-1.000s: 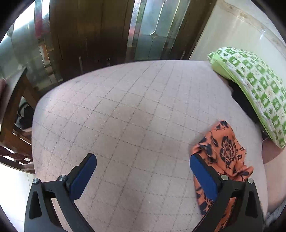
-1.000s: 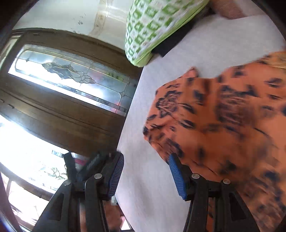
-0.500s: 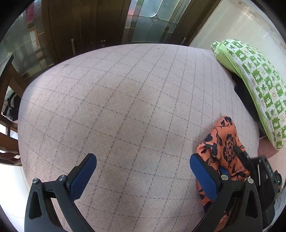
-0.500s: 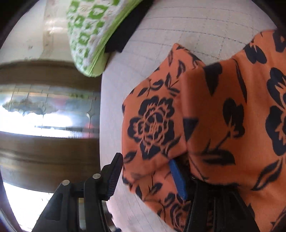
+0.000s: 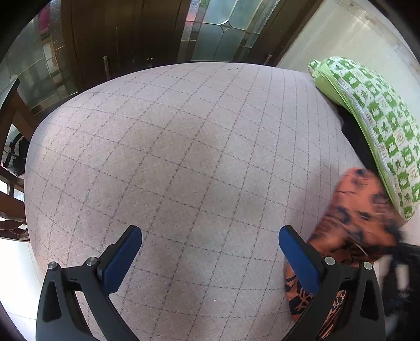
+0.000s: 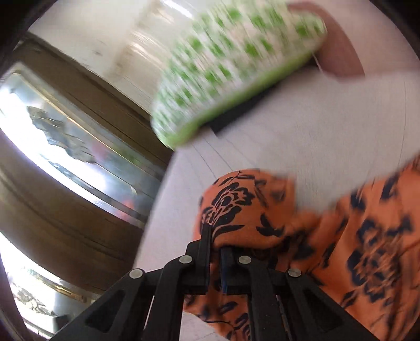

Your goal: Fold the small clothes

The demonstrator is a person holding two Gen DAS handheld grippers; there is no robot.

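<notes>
Pale pink quilted bedcover, grid stitching. Green-and-white patterned pillow at its far right edge, over a dark item. Dark wooden door with leaded glass panel behind

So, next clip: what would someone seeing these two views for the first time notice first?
The orange cloth with black flowers stands out: the right gripper is shut on a fold of it, low in the right wrist view. Behind it a green-and-white patterned pillow lies at the bed's far right edge. The left gripper hangs open over the bare checked bedspread.
</notes>
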